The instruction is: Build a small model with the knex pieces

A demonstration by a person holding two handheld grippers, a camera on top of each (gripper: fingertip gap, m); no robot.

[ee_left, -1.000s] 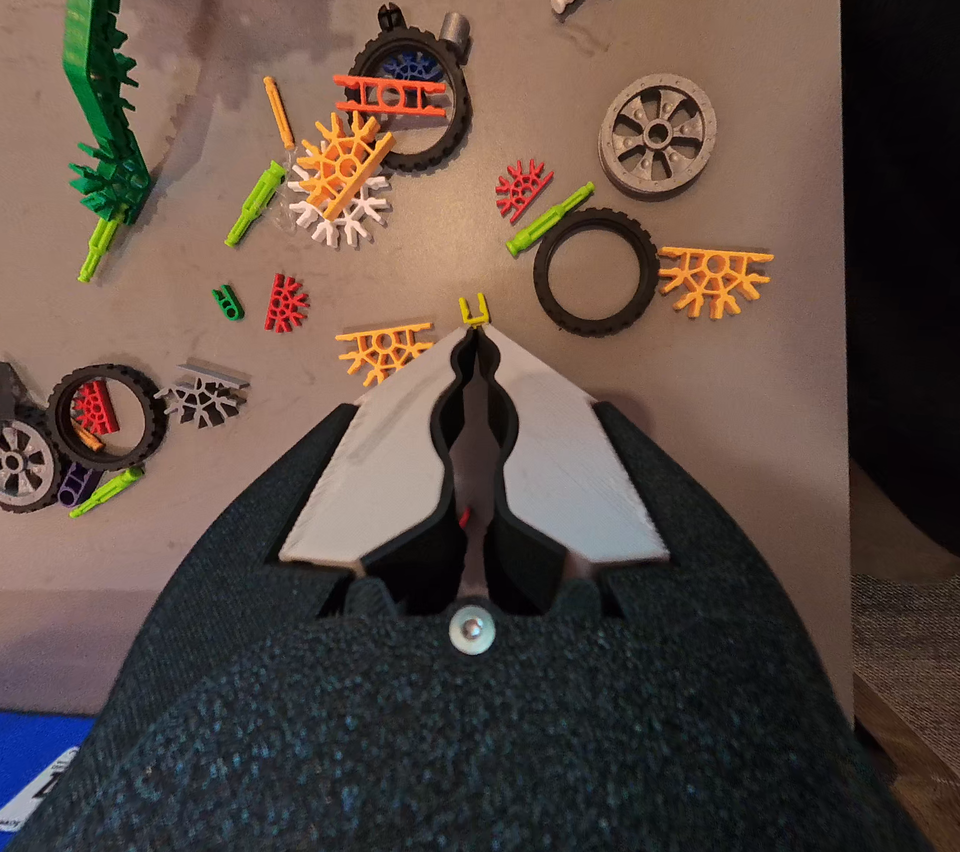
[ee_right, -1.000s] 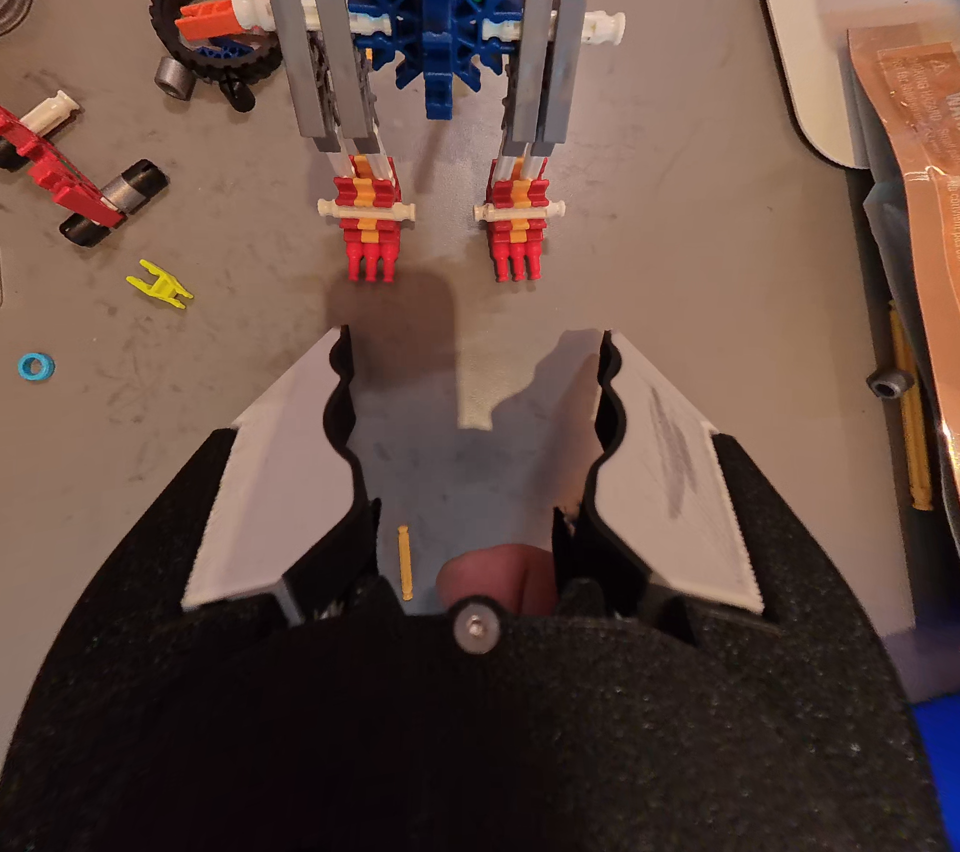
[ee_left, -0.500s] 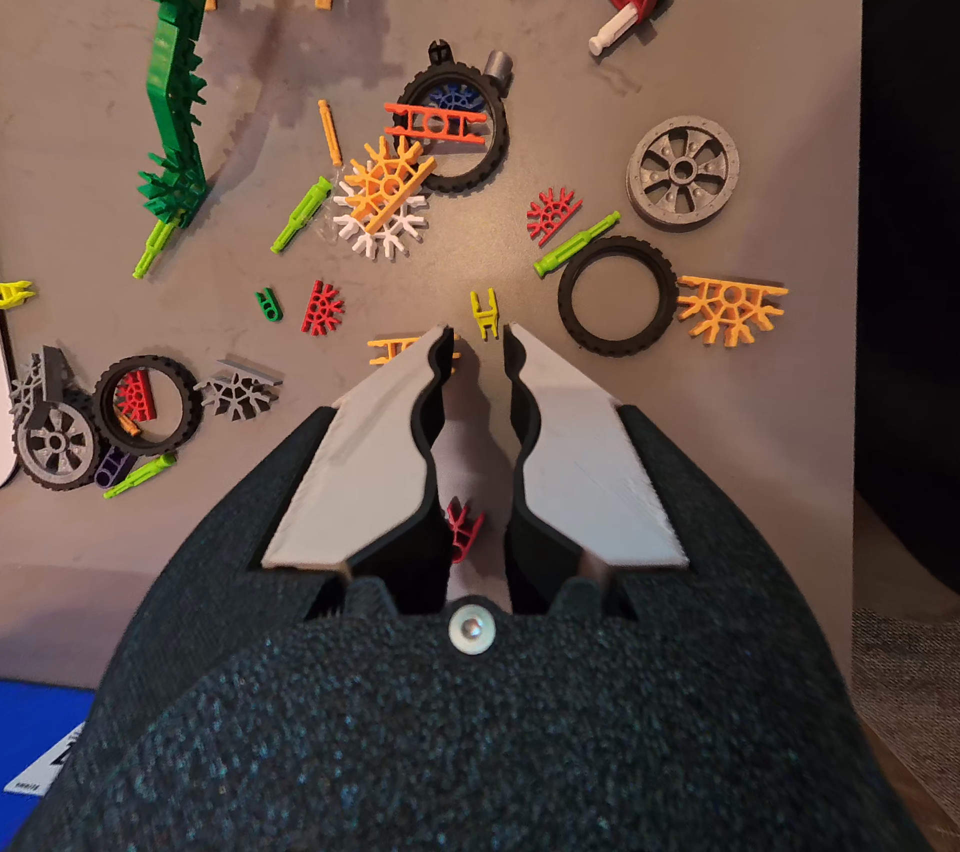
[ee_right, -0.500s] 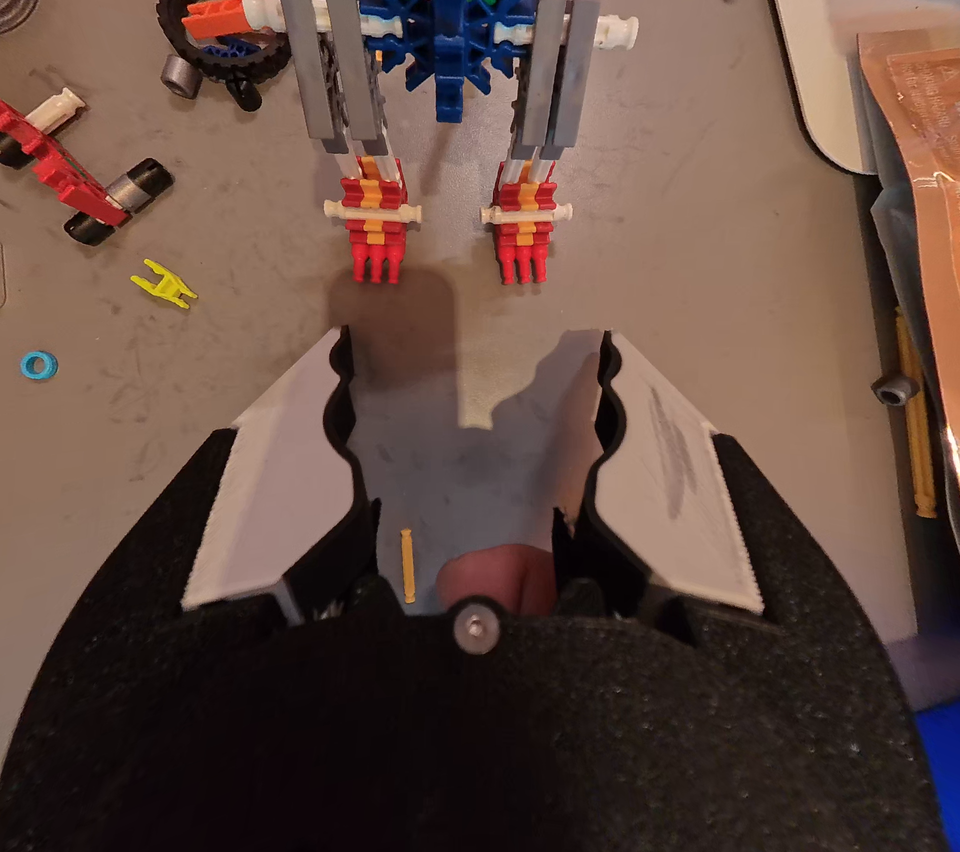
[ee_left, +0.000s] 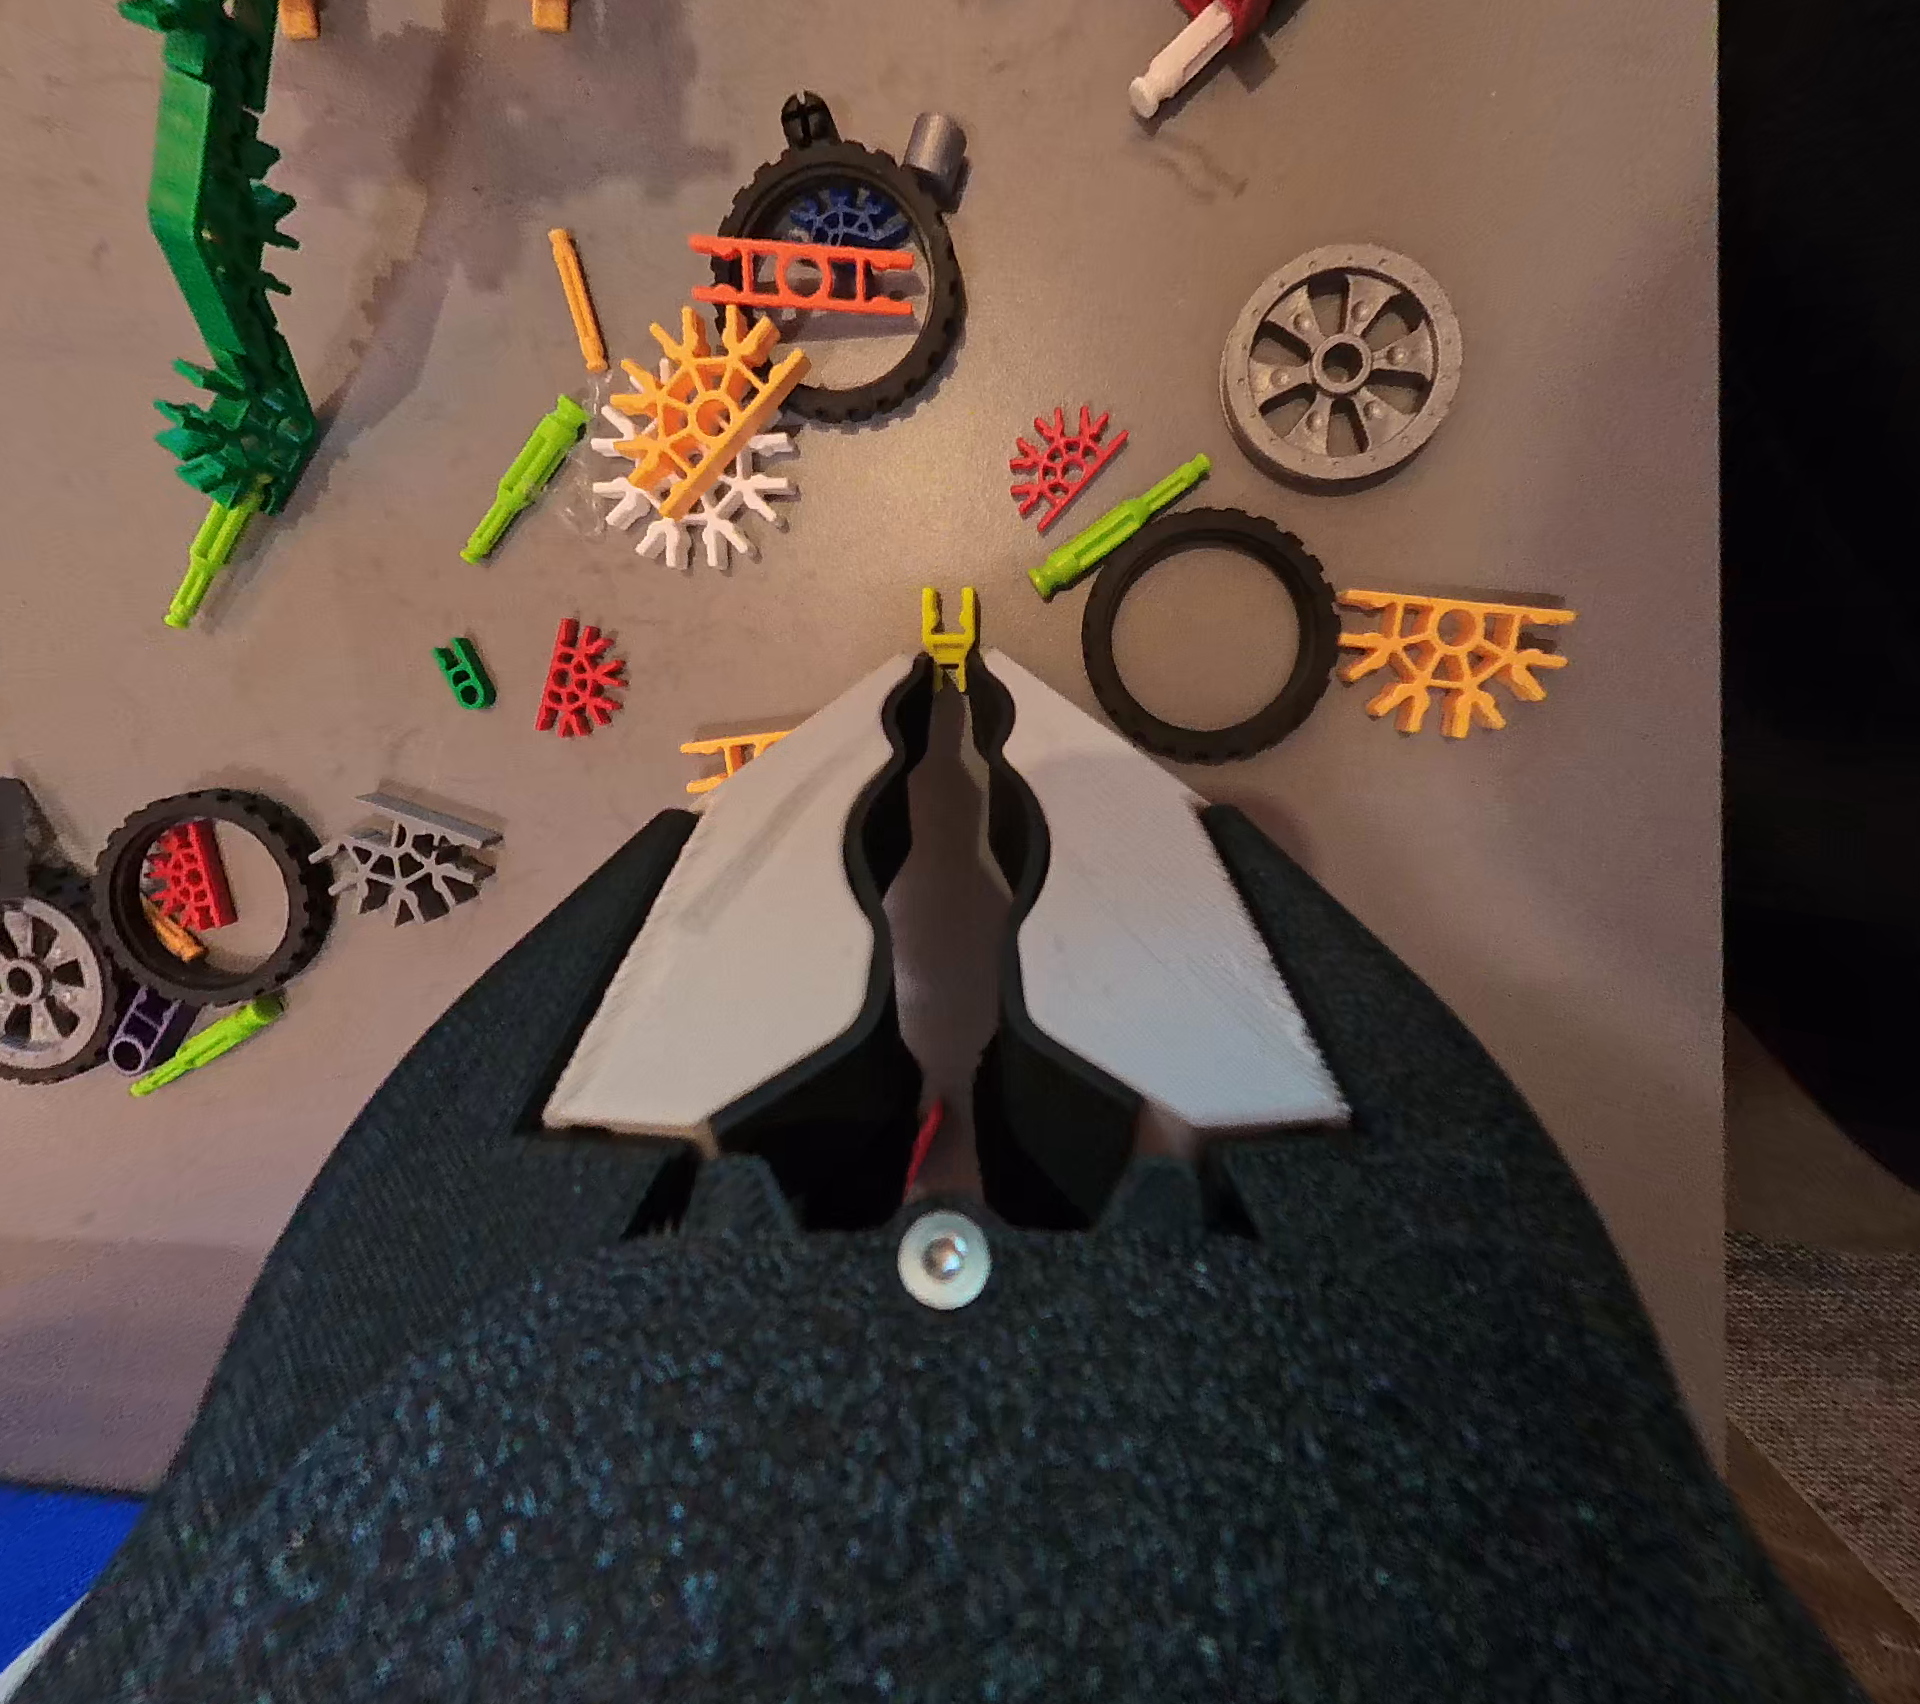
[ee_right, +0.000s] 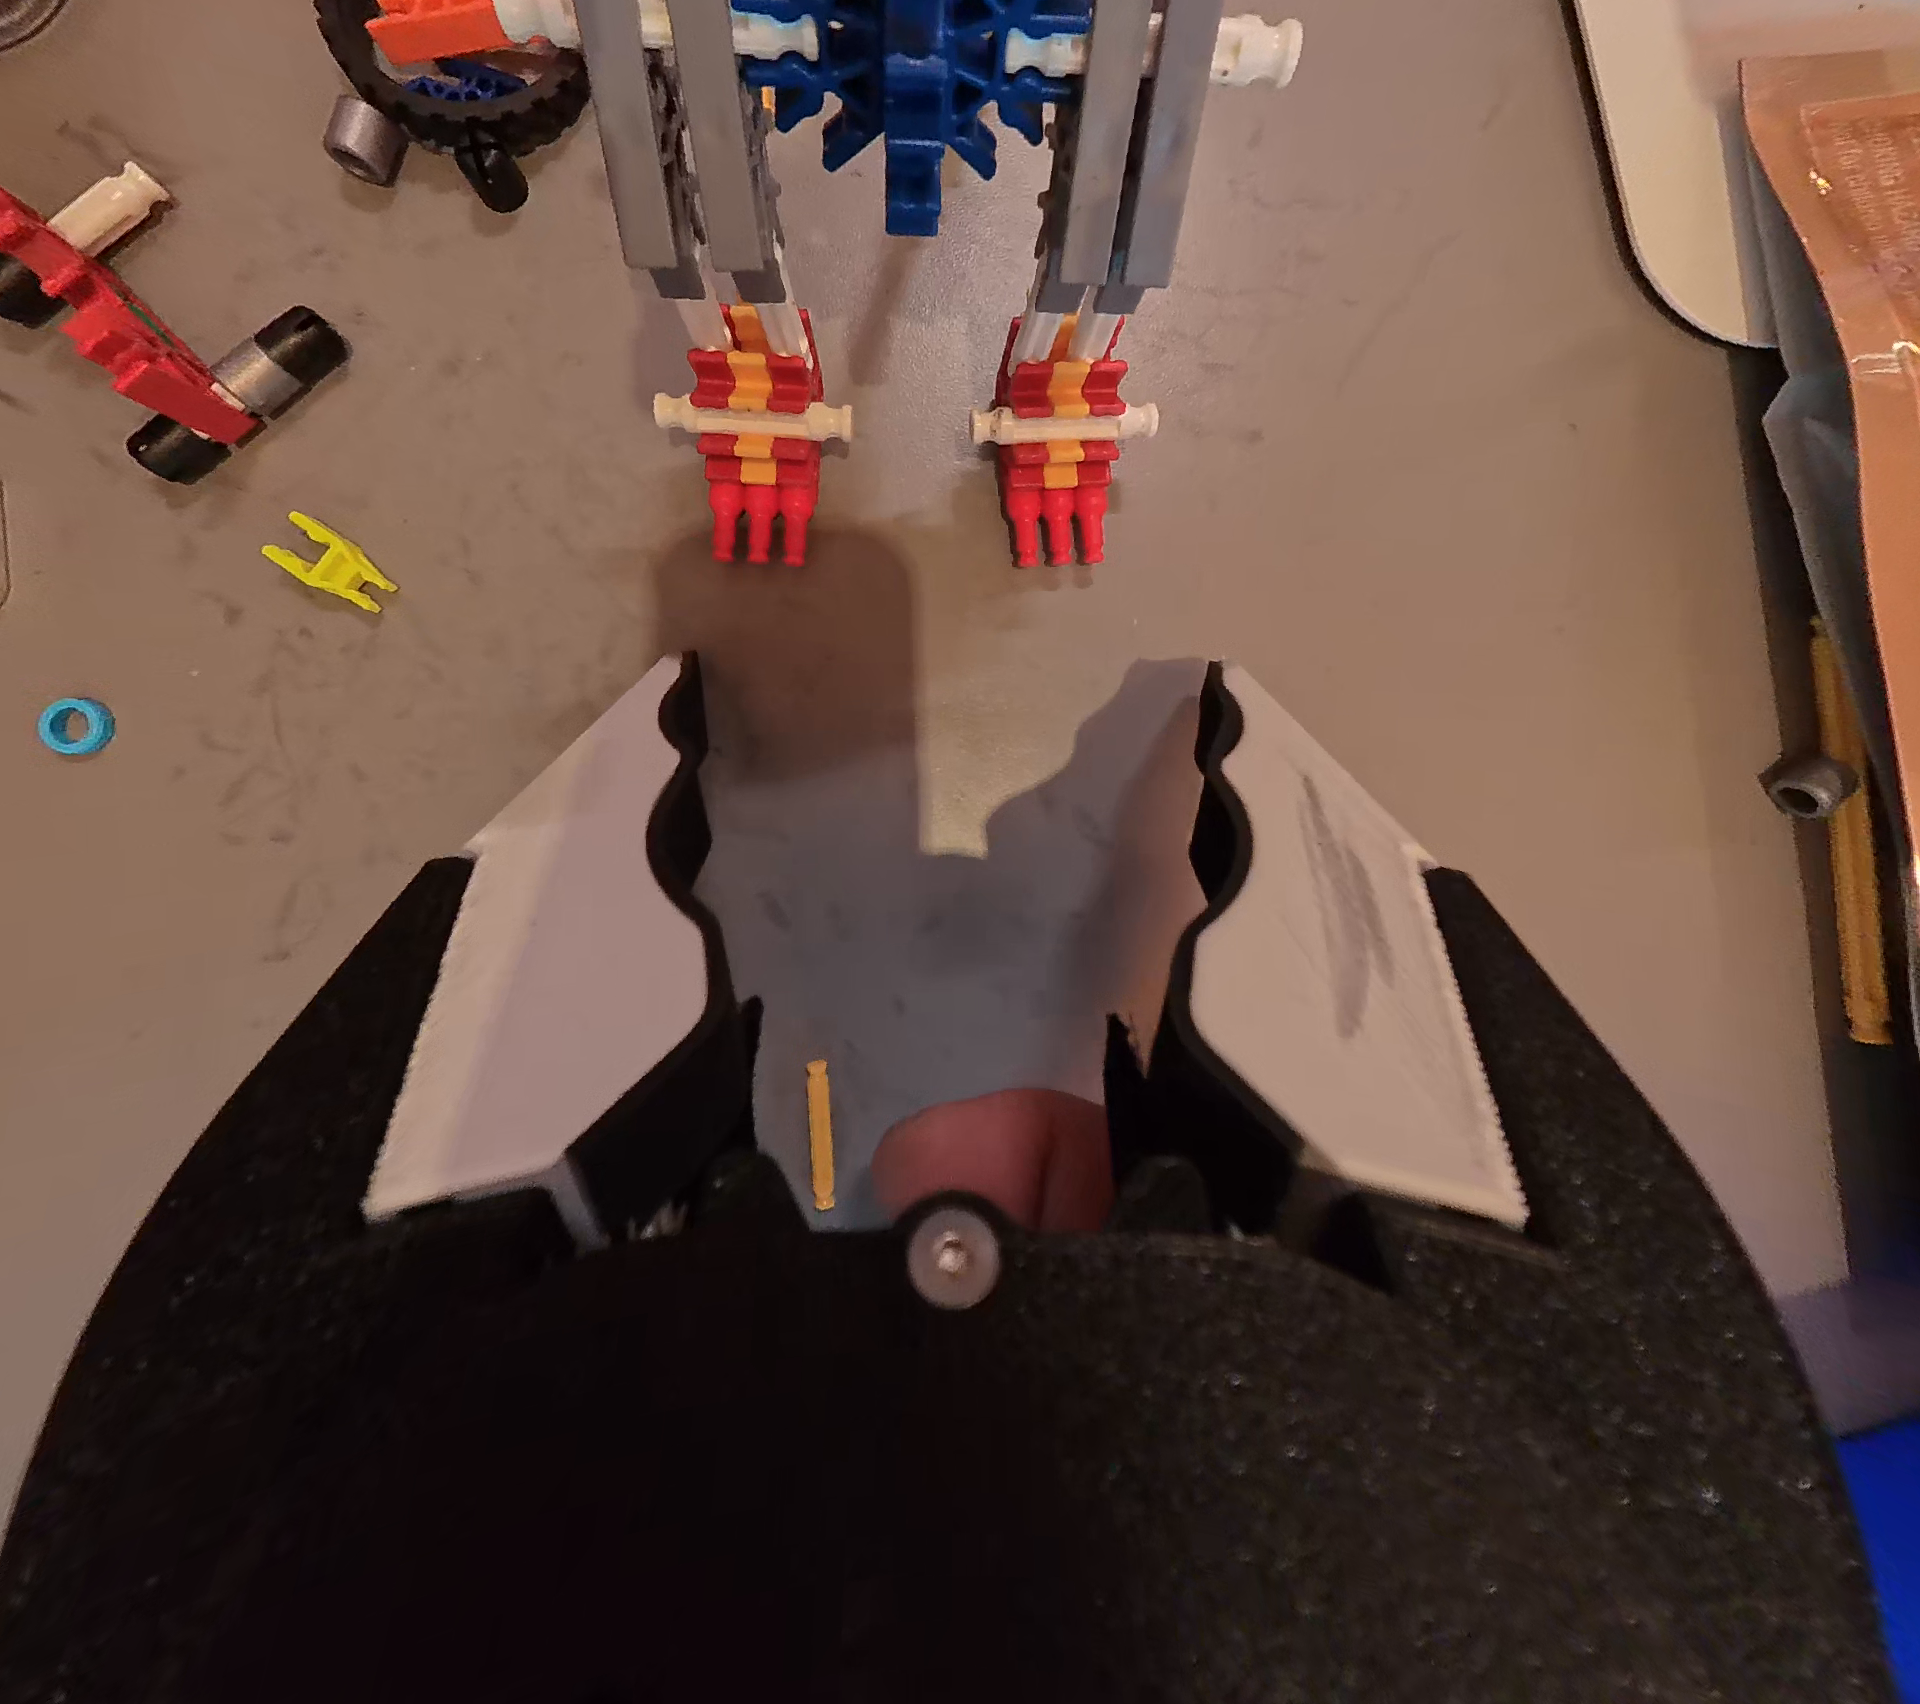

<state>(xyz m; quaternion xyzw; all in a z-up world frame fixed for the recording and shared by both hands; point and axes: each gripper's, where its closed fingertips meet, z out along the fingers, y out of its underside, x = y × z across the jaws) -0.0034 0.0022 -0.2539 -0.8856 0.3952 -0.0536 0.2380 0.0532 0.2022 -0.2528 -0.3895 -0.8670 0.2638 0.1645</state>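
grey table (ee_left: 1455,979) | black tyre (ee_left: 1210,634) | grey wheel (ee_left: 1340,368) | blue ring (ee_right: 75,726)

Left gripper (ee_left: 948,675) pinched nearly closed at the tips; right gripper (ee_right: 951,688) spread wide, empty.

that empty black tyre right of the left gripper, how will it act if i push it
The black tyre lies flat, so it would probably slide, not roll. An open ring with no hub, likely light and squashy. Its edge touches the orange connector, which would likely shift too.
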